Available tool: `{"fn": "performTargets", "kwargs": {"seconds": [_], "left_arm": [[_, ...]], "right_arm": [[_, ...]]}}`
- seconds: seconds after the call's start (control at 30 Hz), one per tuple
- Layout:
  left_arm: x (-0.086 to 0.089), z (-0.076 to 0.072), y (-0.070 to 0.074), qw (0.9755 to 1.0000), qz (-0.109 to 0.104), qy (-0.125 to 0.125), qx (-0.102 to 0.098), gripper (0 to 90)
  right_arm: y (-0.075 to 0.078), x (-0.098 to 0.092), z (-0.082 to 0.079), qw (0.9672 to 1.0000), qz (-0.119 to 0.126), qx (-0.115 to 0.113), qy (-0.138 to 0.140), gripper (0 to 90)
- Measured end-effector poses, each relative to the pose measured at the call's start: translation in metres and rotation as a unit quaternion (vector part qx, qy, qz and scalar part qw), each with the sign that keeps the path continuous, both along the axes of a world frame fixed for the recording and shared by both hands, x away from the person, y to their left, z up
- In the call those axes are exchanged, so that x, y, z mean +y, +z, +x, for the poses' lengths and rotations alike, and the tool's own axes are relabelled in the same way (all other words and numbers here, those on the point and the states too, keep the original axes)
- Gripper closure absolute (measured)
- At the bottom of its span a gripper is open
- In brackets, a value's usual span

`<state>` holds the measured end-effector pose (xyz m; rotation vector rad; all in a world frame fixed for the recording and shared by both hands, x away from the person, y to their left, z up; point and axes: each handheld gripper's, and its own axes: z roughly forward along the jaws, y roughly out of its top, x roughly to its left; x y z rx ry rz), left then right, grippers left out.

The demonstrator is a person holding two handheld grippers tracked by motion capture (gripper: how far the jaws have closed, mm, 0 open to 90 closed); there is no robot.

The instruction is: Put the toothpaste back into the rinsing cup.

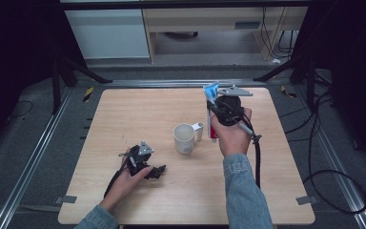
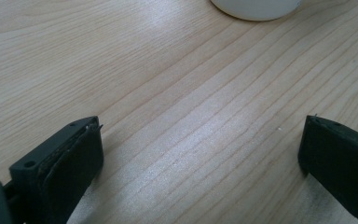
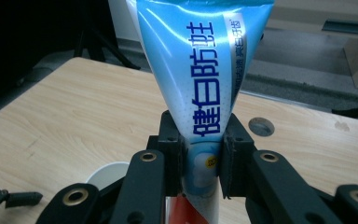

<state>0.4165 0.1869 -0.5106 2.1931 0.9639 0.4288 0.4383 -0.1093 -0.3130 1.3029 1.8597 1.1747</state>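
Right tongs (image 3: pixel 200 163): clamped on toothpaste tube (image 3: pixel 200 70), upright beside white mug (image 1: pixel 184 138).
Left tongs (image 2: pixel 200 158): wide open, empty, on counter (image 1: pixel 124 114).
Next: likely tube into mug.

One light wooden square table (image 1: pixel 138 119) fills the middle of the high view. On it, one white ceramic mug (image 1: pixel 184 138) at centre, just one. One blue-and-white toothpaste tube with a red lower end (image 3: pixel 200 70), right of centre. Two black two-jaw grippers: the left gripper (image 1: pixel 158 171) at lower left, the right gripper (image 1: pixel 213 107) at upper right. Two hands, two denim sleeves.
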Motion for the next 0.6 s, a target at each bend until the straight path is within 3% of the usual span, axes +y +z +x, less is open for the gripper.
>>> {"fn": "performTargets", "kwargs": {"seconds": [0.37,0.6], "left_arm": [[0.000,0.000,0.000,1.0000,0.000,0.000,0.000,0.0],[0.000,0.000,0.000,1.0000,-0.001,0.001,0.000,0.0]], "right_arm": [[0.008,0.010,-0.002,0.9983,0.024,-0.050,-0.013,73.7],[0.013,0.017,0.000,0.9973,0.034,-0.064,-0.017,73.7]]}}
